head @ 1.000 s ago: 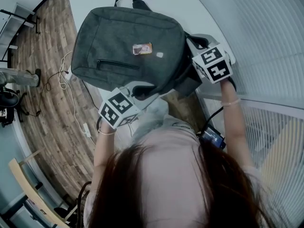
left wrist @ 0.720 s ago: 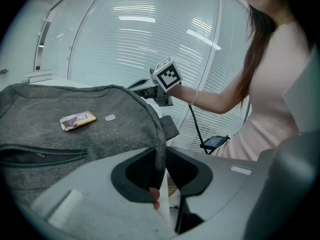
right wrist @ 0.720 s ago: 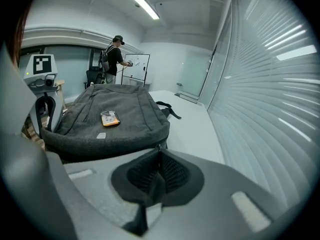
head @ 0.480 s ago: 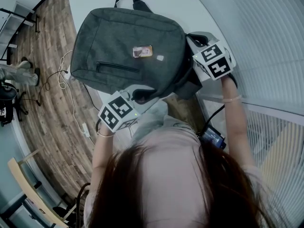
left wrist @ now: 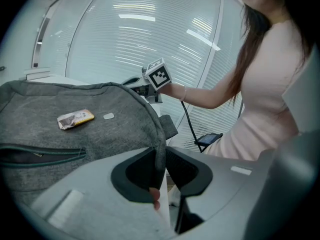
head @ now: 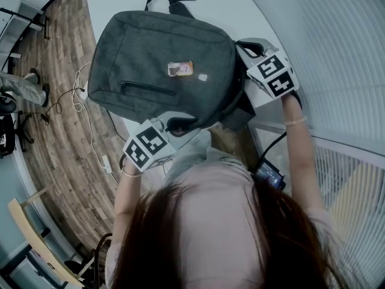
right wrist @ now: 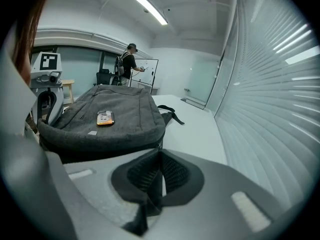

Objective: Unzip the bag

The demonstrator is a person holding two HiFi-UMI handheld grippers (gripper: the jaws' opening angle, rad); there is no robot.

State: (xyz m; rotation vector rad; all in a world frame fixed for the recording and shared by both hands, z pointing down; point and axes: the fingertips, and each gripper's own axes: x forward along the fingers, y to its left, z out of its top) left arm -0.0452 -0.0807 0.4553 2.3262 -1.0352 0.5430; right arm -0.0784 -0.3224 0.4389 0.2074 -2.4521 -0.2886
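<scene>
Two hand-held grippers, one grey backpack (head: 162, 59), lying flat on a white table (head: 210, 8).

1. Left gripper (left wrist: 160, 156): fingers partly closed, pinching a fold of the backpack's grey cloth at its near corner seam. The seam rises straight out from between the pads. The rest of the bag spreads away to the left of the fingers.

2. Right gripper (right wrist: 159, 156): fingers pressed almost flush together on the backpack's side zipper (right wrist: 158, 145), where the bag's corner meets their tips. The pull itself is hidden between the pads. The bag body lies ahead of the fingers and to their left.

3. Front pocket zip (left wrist: 40, 154): closed, on the bag's upper face, left of the left gripper's fingers and apart from them.

4. Small orange-yellow label (left wrist: 75, 118): flat on the bag's face, beyond the pocket zip, well clear of both pairs of fingers.

5. Carry strap (right wrist: 172, 115): black, trailing on the table at the bag's far end, beyond the right gripper's fingertips.

6. Slatted blind (right wrist: 270, 84): to the right of the right gripper's fingers.

7. Background: a person (right wrist: 129, 64) stands at a whiteboard (right wrist: 148, 71), far beyond the bag. White cables (head: 84, 110) lie on the wood floor (head: 54, 71) beside the table.
</scene>
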